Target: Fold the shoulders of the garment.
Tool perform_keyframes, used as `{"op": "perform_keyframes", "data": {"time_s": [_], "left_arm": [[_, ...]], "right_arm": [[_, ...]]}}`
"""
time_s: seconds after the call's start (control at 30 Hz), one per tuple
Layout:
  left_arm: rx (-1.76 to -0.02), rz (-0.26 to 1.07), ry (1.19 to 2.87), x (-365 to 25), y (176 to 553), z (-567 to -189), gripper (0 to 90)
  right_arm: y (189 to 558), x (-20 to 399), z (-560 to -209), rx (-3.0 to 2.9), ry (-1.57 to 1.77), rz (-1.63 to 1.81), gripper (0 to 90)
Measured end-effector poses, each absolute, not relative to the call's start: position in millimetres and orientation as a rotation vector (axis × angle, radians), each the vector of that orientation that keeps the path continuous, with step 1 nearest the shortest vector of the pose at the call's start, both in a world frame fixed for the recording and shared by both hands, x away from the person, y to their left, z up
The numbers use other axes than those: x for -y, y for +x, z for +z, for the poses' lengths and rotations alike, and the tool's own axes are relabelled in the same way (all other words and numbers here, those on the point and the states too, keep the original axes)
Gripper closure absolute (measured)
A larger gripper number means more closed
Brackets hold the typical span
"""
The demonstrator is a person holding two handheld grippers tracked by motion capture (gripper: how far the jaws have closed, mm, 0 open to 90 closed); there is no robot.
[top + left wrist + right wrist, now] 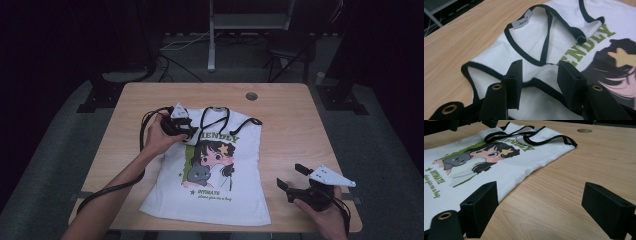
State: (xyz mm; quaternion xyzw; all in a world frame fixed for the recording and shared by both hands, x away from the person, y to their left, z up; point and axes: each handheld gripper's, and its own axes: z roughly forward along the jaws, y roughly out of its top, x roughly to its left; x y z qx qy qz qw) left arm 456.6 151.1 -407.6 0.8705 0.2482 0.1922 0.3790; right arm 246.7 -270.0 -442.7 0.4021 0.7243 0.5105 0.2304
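A white sleeveless top with a cartoon print lies face up on the worktop, body spread flat, while its black-trimmed straps at the far end are bunched and folded over. The left gripper sits at that shoulder area, jaws partly apart over the fabric without pinching it. The right gripper hovers wide open beside the hem corner. Straightening the straps appears unfinished; any folding looks not yet begun.

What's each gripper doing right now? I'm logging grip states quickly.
Left gripper: open, jaws apart over the white tank top at its black-trimmed strap, gripping nothing.
Right gripper: open, empty, above the table.
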Motion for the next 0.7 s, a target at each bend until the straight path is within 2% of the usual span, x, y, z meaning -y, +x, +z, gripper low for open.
{"op": "perform_keyframes", "data": {"time_s": [0.2, 0.3, 0.4, 0.5, 0.57, 0.7], "left_arm": [[-0.625, 0.374, 2.282, -151, 465, -414, 53.6], [-0.638, 0.316, 2.283, -153, 468, -417, 61.2], [-0.653, 0.255, 2.309, -153, 470, -420, 74.9], [-0.673, 0.207, 2.306, -152, 472, -420, 84.1], [-0.679, 0.195, 2.311, -151, 473, -419, 86.4], [-0.7, 0.266, 2.239, -152, 477, -400, 88.3]], "right_arm": [[248, 270, -443, -1.998, 1.108, 1.405, 13.3], [248, 270, -443, -1.997, 1.111, 1.406, 13.3], [248, 270, -443, -1.996, 1.115, 1.405, 13.3], [248, 270, -443, -1.996, 1.114, 1.402, 13.3], [248, 270, -443, -1.995, 1.113, 1.403, 13.3], [248, 271, -443, -1.991, 1.116, 1.406, 13.2]]}}
